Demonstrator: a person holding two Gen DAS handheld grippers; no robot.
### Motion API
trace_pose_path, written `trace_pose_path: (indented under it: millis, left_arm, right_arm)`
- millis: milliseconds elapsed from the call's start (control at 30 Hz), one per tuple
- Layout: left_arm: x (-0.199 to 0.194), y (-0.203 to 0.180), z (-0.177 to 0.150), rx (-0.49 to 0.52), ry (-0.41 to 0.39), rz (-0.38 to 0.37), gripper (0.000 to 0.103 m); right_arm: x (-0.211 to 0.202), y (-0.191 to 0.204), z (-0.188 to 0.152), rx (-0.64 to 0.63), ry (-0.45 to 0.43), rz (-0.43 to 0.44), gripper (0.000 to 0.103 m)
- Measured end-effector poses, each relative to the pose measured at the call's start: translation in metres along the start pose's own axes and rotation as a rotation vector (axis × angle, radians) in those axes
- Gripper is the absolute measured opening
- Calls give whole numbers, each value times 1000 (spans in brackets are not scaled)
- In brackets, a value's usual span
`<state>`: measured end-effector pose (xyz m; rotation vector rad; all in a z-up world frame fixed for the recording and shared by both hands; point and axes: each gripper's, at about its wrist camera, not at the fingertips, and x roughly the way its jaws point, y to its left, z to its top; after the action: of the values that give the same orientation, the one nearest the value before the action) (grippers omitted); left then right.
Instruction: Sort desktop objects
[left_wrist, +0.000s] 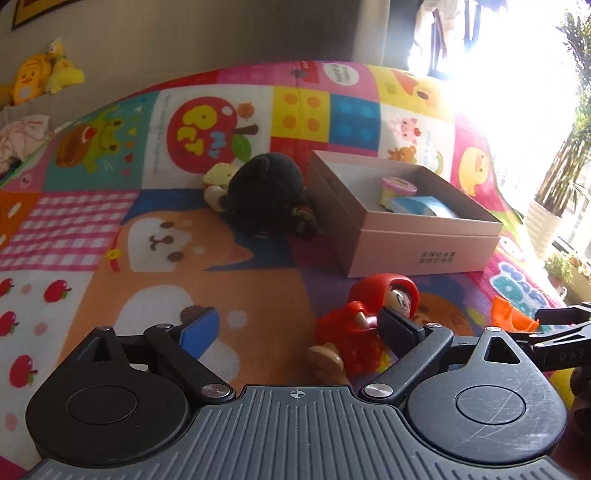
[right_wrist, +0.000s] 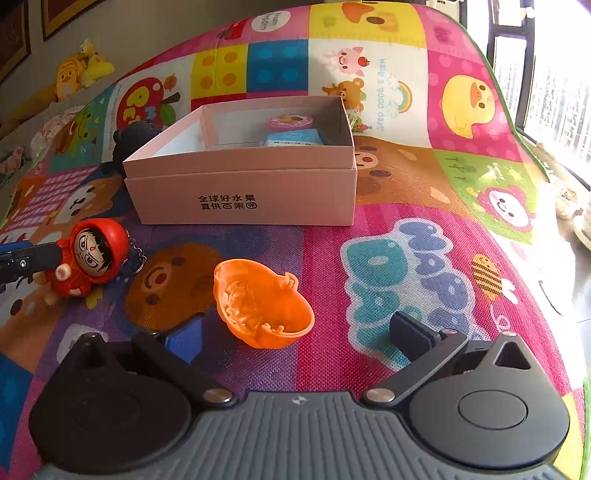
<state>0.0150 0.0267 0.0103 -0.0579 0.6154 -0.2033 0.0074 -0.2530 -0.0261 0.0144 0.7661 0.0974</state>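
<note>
Red hooded figurine (left_wrist: 364, 325), glossy plastic, lies on the printed play mat (left_wrist: 155, 236) between my left gripper (left_wrist: 299, 326) fingers; jaws wide, right pad looks to touch its head, can't confirm. Pink cardboard box (left_wrist: 413, 243) beyond, black plush toy (left_wrist: 266, 192) beside it. Right wrist view: right gripper (right_wrist: 291, 336) wide, holding nothing, orange ribbed plastic shell (right_wrist: 262, 304) between its fingers. Box front carries black Chinese print; mat reads "HAPPY".
</note>
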Motion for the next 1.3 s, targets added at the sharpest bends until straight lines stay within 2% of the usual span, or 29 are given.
trace_pose_path:
  millis: [167,233,300,433,500,700,800,867,933,1033,1200,1300]
  left_arm:
    - [-1,20,-1,-56,-11,48,101]
    - [-1,25,-2,-81,-8,43,101]
    - [-1,27,-3,-106,7,0,101]
    - [6,19,-9,-127,80,-154,100]
    - [8,12,-12,-127,98,-208,100]
    - [4,-17,-18,-71,126,-358,101]
    - [-8,-33,-20,27,117,-420,101]
    - [-19,-38,-19,114,63,-350,101]
    - [-25,-38,-18,180,11,-226,101]
    - [-14,-31,-16,209,6,-98,102]
    - [11,-23,-11,133,63,-112,102]
    - [12,-32,-11,120,92,-206,102]
  right_arm:
    - [-3,1,-1,-8,-9,9,103]
    - [-4,1,-1,-8,-14,6,103]
    - [-5,2,-1,-7,-18,-1,103]
    - [-7,-1,-2,12,-38,-16,103]
    - [-9,-3,-2,32,-50,-22,103]
    - [-12,-8,-3,68,-73,-23,103]
    - [-13,-10,-4,77,-85,-23,103]
    - [-14,-10,-4,81,-92,-24,103]
    - [-15,-9,-4,77,-99,-24,103]
    - [-17,-8,-5,74,-109,-24,103]
    - [-19,-11,-6,90,-121,-21,103]
    - [-20,-12,-5,96,-124,-16,103]
